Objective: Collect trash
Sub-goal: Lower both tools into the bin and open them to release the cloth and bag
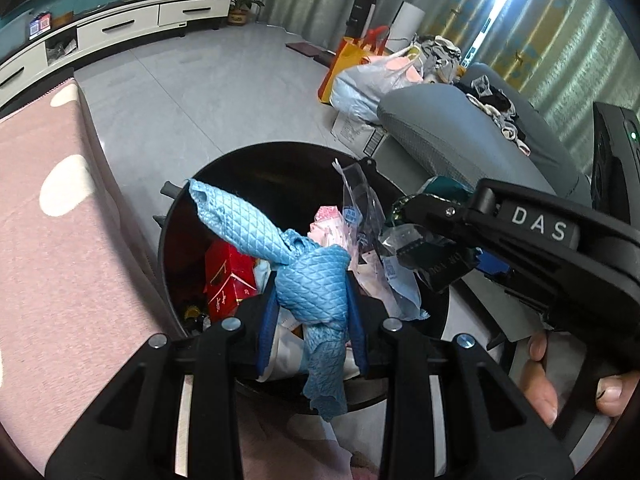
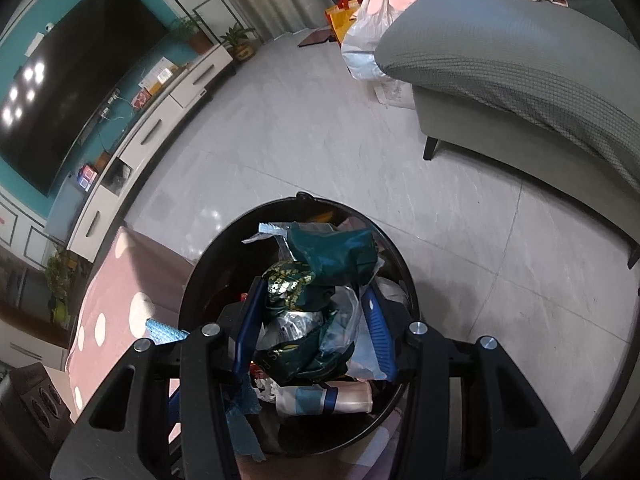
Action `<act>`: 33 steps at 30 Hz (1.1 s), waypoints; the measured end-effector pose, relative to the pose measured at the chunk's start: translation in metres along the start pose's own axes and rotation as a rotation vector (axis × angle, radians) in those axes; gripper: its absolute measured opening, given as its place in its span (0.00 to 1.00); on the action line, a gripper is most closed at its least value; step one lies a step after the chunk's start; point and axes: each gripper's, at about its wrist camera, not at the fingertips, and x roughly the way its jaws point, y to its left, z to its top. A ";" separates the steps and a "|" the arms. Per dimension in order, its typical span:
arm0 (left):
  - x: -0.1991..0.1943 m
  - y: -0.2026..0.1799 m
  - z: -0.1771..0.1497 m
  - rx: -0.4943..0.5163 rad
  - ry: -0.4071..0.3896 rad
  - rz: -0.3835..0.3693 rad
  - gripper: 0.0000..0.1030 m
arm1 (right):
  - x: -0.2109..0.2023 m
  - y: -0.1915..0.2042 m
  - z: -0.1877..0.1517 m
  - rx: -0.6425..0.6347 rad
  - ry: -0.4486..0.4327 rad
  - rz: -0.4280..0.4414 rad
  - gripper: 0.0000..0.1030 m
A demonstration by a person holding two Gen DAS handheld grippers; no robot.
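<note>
A round black trash bin [image 1: 180,208] stands on the floor, holding a red box [image 1: 228,280], pink wrappers and other trash. My left gripper [image 1: 312,304] is shut on a crumpled light-blue quilted cloth [image 1: 256,224] and holds it over the bin. My right gripper [image 2: 316,328] is shut on a bundle of green and clear plastic wrappers [image 2: 304,292] over the same bin [image 2: 404,276]. The right gripper also shows in the left wrist view [image 1: 404,220], at the bin's right side. The blue cloth shows at the bin's left in the right wrist view [image 2: 164,332].
A pink polka-dot surface [image 1: 52,240] lies left of the bin. A grey sofa [image 2: 520,80] with clothes stands to the right. Plastic and orange bags [image 1: 360,76] sit on the floor beyond it. A white TV cabinet [image 1: 120,28] lines the far wall.
</note>
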 end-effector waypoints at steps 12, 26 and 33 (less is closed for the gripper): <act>0.016 -0.003 -0.001 0.012 0.037 -0.014 0.32 | 0.012 0.001 -0.002 -0.006 0.034 -0.024 0.49; 0.035 -0.008 0.002 0.021 0.085 -0.017 0.32 | 0.027 0.000 -0.003 -0.026 0.076 -0.075 0.50; 0.044 -0.009 0.002 0.019 0.113 -0.024 0.32 | 0.034 0.001 -0.003 -0.037 0.091 -0.091 0.50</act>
